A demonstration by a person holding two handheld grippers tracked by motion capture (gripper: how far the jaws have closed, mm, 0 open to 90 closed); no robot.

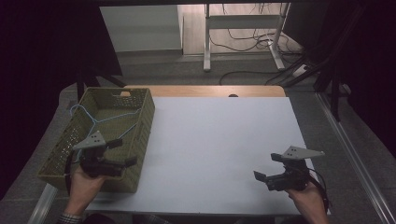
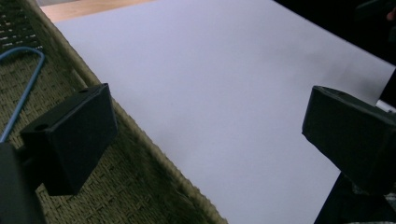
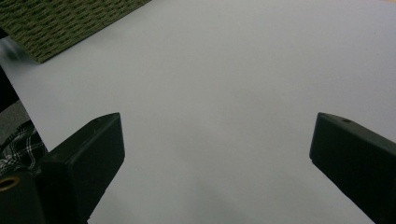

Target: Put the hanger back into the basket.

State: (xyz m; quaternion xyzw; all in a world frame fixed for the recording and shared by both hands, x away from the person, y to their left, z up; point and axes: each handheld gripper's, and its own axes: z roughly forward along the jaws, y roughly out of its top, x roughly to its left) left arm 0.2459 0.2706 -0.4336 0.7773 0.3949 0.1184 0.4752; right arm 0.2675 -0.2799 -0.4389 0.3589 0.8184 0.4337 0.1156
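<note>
At the far left, the woven basket (image 1: 140, 135) sits at the left edge of the tabletop (image 1: 215, 149), and the blue wire hanger (image 1: 95, 119) lies flat inside it, hook toward the far left corner. The left tongs (image 1: 122, 152) hang over the basket's near right part, gaping wide with nothing between them; in the left gripper view one jaw stands above the weave and the other out over the white tabletop, straddling the rim. The hanger looks already put away, so I judge the thing to do well now is a clean withdrawal: lift straight clear of the rim without snagging the wire or nudging the basket. Over at the right, the right tongs (image 1: 267, 167) hover low above the bare tabletop, also spread wide and empty.
</note>
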